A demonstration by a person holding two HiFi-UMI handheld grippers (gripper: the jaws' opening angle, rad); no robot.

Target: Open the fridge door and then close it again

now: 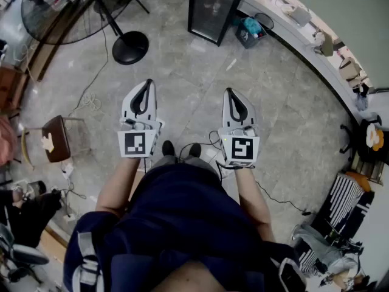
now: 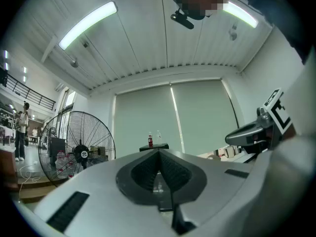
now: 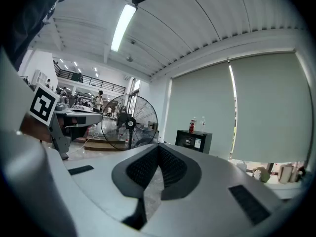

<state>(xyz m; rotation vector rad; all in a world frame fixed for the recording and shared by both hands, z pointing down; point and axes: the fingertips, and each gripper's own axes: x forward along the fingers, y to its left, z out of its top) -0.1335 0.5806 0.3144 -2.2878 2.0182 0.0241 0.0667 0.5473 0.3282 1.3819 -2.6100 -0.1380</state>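
The left hand-held gripper [image 1: 148, 82] is held level over the floor [image 1: 182, 72]. Its ribbed black pads are pressed together to a point inside a smooth white shell, and nothing is gripped. The right hand-held gripper [image 1: 230, 91] is held beside it, apart. It is likewise closed and empty, with the same ridged dark pads met edge to edge. A cube with square black-and-white markers is carried on each.

The fridge [image 1: 214, 8], a black box with a glossy front, is found at 12 o'clock, well apart from both, and its door appears shut. A red bottle [image 3: 191, 126] and a clear one are stood on its flat top. A round wire-caged fan [image 3: 129, 123] on a black disc base is placed at 11 o'clock. The floor is laid in grey marbled tiles. A curved white counter [image 1: 304, 38] is swept from 1 to 3 o'clock.
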